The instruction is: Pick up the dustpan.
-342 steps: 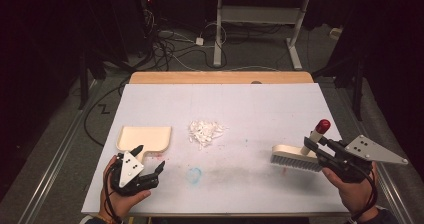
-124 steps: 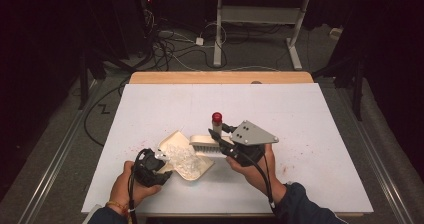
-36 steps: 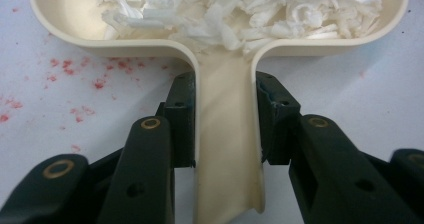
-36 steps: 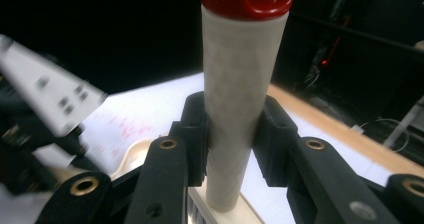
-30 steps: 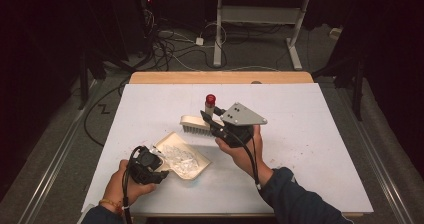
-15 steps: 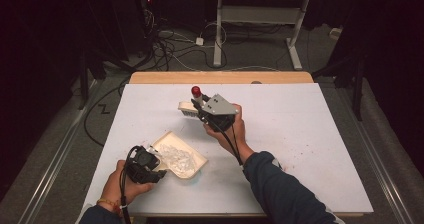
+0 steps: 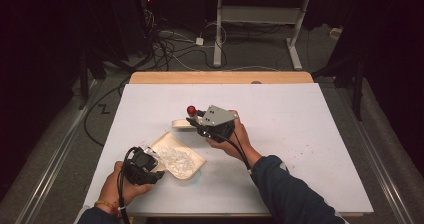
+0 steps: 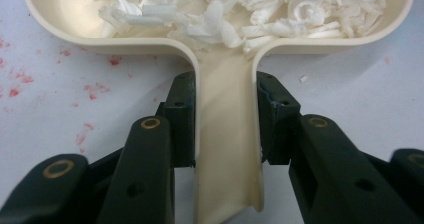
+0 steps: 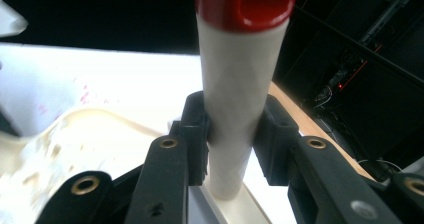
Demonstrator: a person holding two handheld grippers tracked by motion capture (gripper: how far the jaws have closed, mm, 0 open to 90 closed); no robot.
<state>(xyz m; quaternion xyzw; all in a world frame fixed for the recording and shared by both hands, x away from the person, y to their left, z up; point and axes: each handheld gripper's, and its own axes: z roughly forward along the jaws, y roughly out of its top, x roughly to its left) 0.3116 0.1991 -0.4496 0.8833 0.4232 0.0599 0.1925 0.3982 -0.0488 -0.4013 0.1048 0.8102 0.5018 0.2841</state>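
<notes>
A cream dustpan (image 7: 186, 166) lies on the white table (image 7: 300, 114) at the front left. White paper shreds (image 8: 240, 11) fill its tray (image 8: 60, 14). My left gripper (image 7: 151, 160) is shut on the dustpan's handle (image 8: 225, 154), which runs between the jaws of the left gripper (image 8: 226, 119). Just behind the pan, my right gripper (image 7: 198, 123) holds a brush upright-tilted by its white handle (image 9: 237, 104), which has a red cap (image 7: 191, 109). The right gripper (image 9: 232, 134) is shut on that handle. The brush head (image 7: 181, 124) rests close above the table behind the pan.
Faint red specks mark the table surface (image 8: 20, 79) near the pan and at the right (image 7: 305, 149). A wooden strip (image 7: 220, 77) edges the table's far side. Cables and desk legs (image 7: 217, 34) lie on the floor beyond.
The shreds that lay loose mid-table are now in the dustpan. Over the last second the right gripper swung the brush back and left, off the pan. The left gripper kept hold of the handle.
</notes>
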